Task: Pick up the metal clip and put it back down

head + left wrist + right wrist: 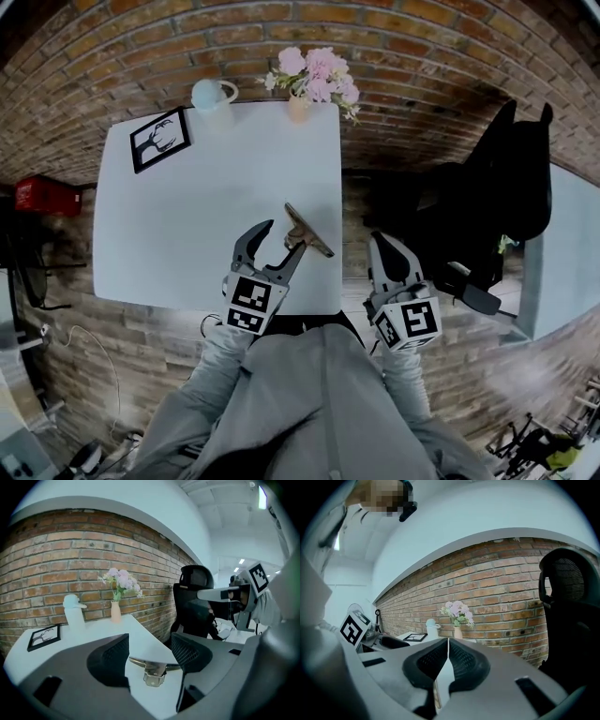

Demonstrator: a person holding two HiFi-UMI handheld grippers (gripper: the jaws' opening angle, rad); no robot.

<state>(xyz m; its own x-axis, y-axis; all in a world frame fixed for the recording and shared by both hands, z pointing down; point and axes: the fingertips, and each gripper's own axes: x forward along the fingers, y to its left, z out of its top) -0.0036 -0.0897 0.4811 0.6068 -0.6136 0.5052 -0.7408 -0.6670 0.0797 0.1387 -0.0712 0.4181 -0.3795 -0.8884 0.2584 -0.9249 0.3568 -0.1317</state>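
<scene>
On the tabletop (187, 216) the clip (307, 230) sits between my left claw's (284, 236) spread jaws, ungripped; next, I'd close squarely on it.

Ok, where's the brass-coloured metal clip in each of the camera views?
Head view: brass-coloured metal clip just below centre, at the near right edge of the white table.
Left gripper view: the clip sits low centre, between the open jaws.
Right gripper view: not visible.
Shared landmark: the pink flowers in a vase.
</scene>
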